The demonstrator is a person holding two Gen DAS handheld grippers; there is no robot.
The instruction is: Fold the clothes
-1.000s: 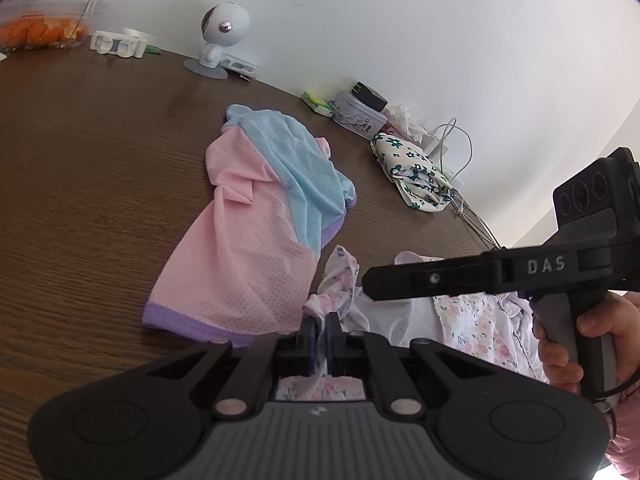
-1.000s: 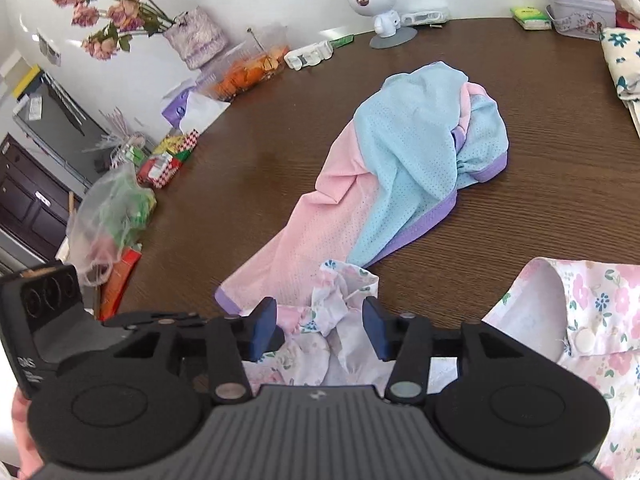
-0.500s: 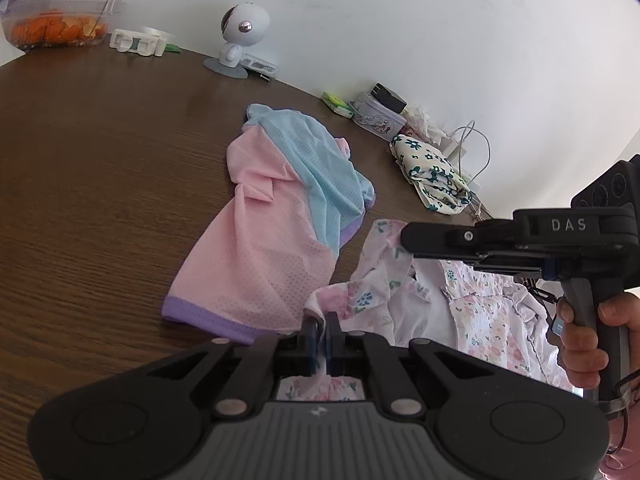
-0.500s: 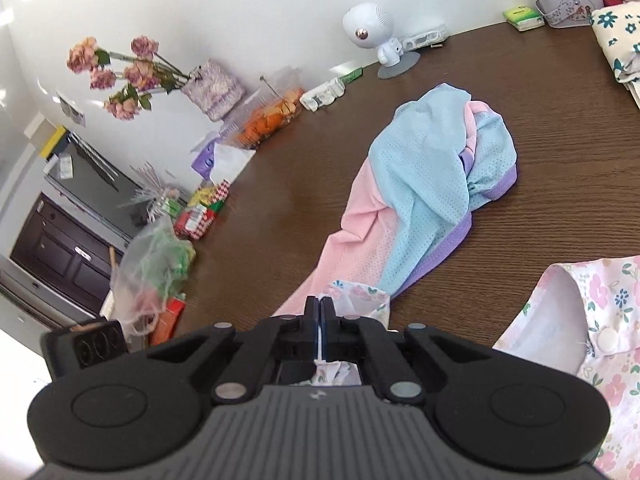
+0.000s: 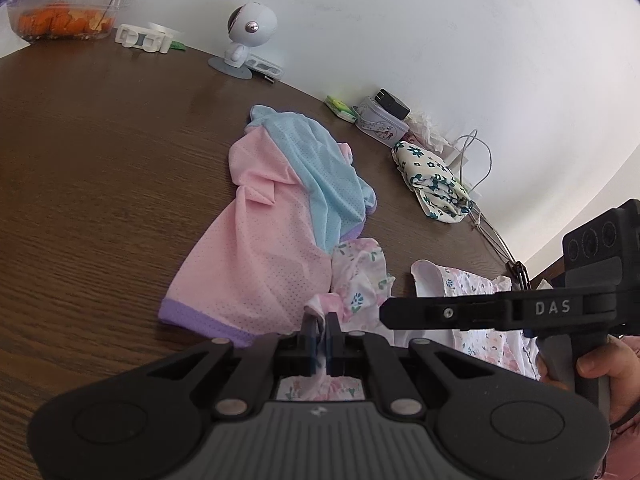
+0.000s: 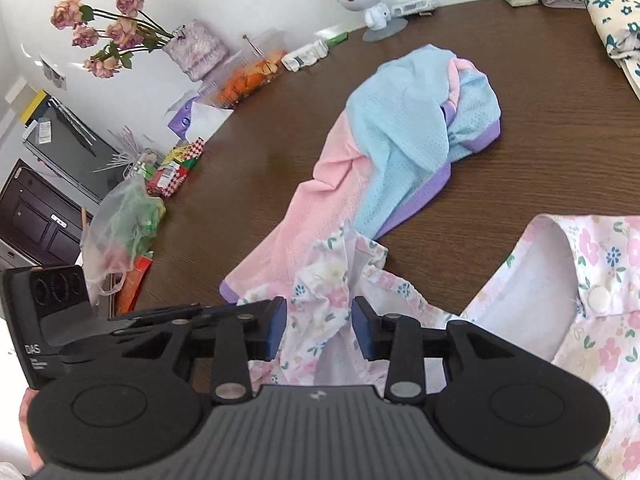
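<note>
Floral garment [image 6: 332, 280] rumpled at the near edge of the table [image 5: 100, 168], partly overlapping the near hem of the pink, blue and purple mesh top [image 5: 264, 248] at mid-table. Left gripper [image 5: 320, 322] pressed together, pinching a bunched corner of the floral cloth. Right gripper [image 6: 320, 326] spread, pads either side of a raised fold of the same cloth, nothing clamped.

Judged step: taking a second hold so the piece can be spread flat. To do it well: close on 1 edge only, not a wad of layers; pick a corner level with the left hold; draw the 2 holds apart evenly until the cloth is taut; lift clear of the mesh top so it is not dragged along. Thin fabric, likely to slip from a shallow bite, so set the edge deep between the pads.

Readable writing: "DAS" in pale letters on the side of each gripper body. Smaller print beneath it in the right wrist view too small to read.
</note>
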